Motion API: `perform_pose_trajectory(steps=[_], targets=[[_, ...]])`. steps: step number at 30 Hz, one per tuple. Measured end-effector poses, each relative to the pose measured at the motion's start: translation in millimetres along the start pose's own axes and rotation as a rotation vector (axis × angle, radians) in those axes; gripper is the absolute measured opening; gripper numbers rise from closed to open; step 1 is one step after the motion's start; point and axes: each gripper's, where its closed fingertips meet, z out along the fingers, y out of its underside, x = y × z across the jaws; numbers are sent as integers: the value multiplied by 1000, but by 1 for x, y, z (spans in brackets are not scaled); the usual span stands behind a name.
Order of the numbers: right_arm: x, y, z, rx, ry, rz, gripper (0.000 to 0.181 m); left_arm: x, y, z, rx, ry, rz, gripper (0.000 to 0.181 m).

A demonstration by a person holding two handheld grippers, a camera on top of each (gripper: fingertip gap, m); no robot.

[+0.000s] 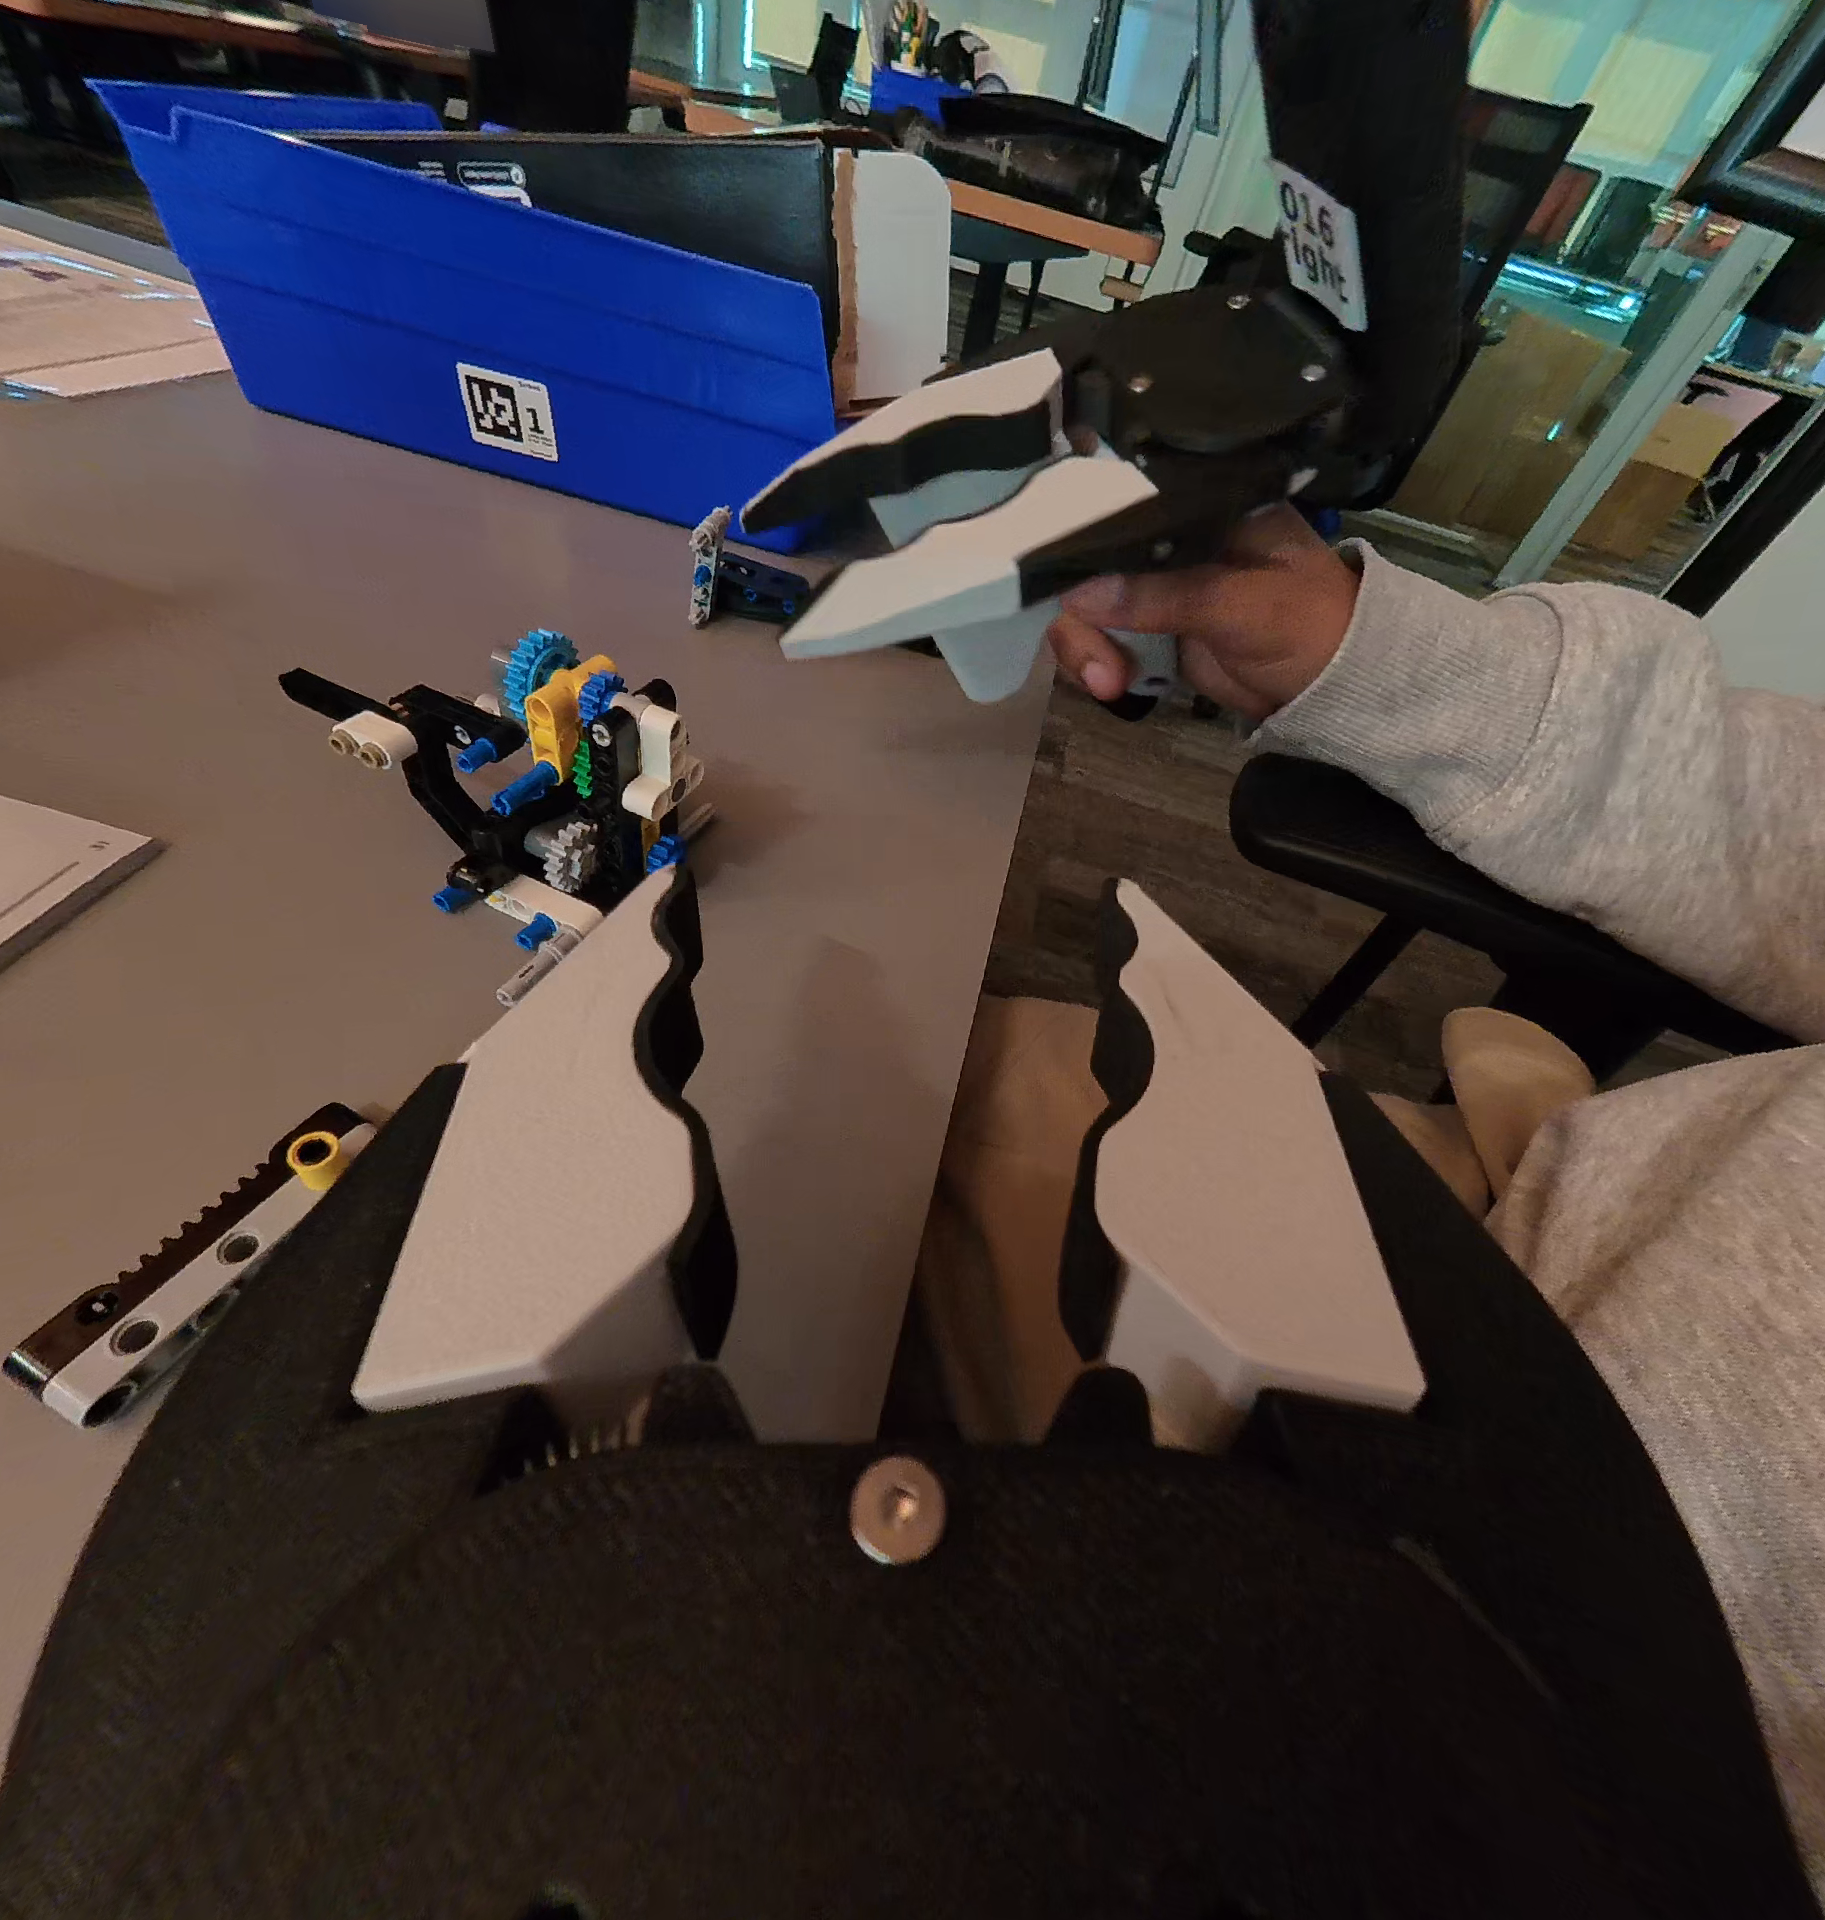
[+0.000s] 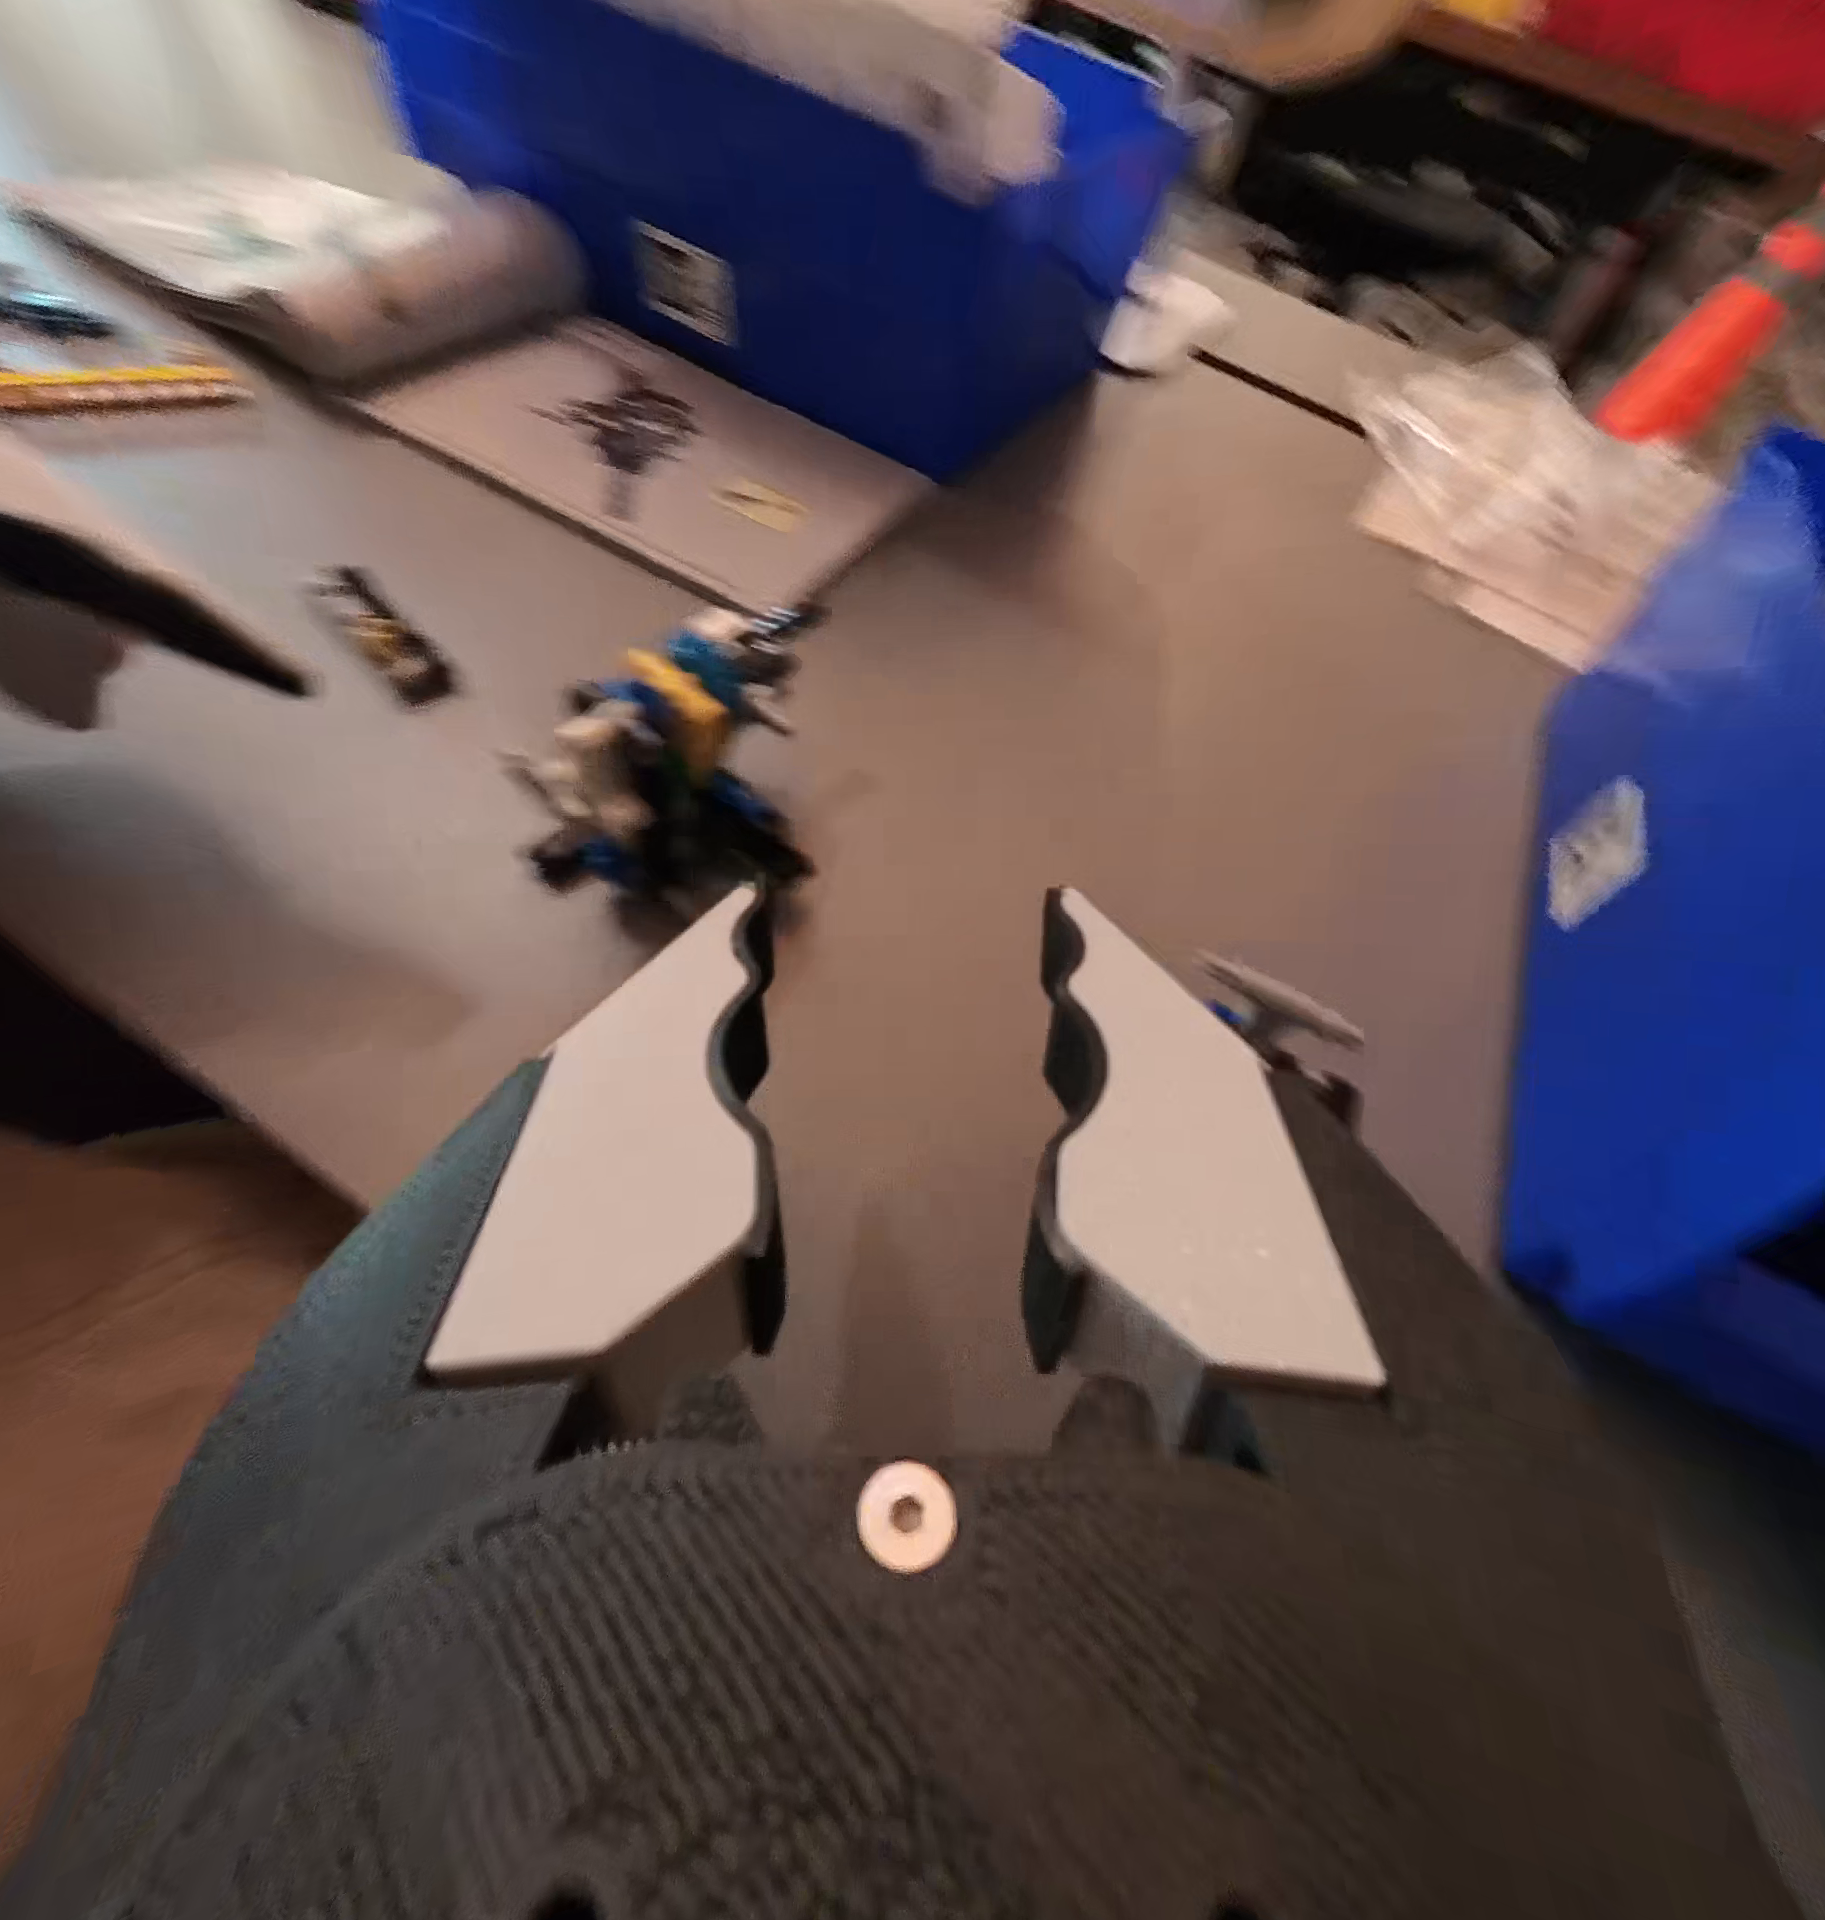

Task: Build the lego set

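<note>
While the half-built lego model (image 1: pixel 549 790) is sitting on the grey table (image 1: pixel 264 540) left of centre in the left wrist view, both claws are hanging in the air with nothing in them. The left claw (image 1: pixel 892 883) is filling the bottom of its frame, fingers spread wide, tips hovering over the table edge just right of the model. The right claw (image 1: pixel 773 577) is showing up in the upper right of that same view, held by a hand (image 1: pixel 1214 629) in a grey sleeve, and its fingers are gaping too, pointing toward the left.

A toothed rack piece with a yellow bush (image 1: pixel 186 1262) is lying at the lower left, partly tucked under the left claw's body. A small grey-and-blue sub-assembly (image 1: pixel 726 571) is resting right by the corner of the blue bin (image 1: pixel 492 301) at the top. A booklet (image 1: pixel 25 894) is poking in from the left edge.

The right wrist view is pretty smeared, but the right claw (image 2: pixel 903 894) is clearly spread there too, with the model (image 2: pixel 669 769) sitting just beyond its left fingertip and another blue bin (image 2: pixel 1697 997) at the right edge.
</note>
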Motion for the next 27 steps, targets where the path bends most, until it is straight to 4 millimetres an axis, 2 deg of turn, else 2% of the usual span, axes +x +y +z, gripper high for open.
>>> perform_pose_trajectory(steps=[2,3,6,10,14,17,19,27], targets=[[-26,-6,0,21,-105,-88,44,1,-2,-2,21,-3,-2,74],[-31,-5,2,8,-110,-131,41,1,-4,-4,36,-1,-8,74],[-38,5,10,-54,-127,-210,40,5,-11,-12,74,3,-31,74],[-44,11,19,-87,-197,-194,44,3,-20,-21,90,-32,-52,76],[-42,18,29,-129,-206,-224,51,3,-21,-28,88,-33,-109,73],[-42,24,36,-160,-205,-243,51,20,-15,-29,32,96,-163,68],[-41,28,42,-178,-194,-249,50,25,-14,-28,37,126,-175,64],[-25,27,51,-203,-110,-200,49,45,-3,-19,-8,222,-181,69]])
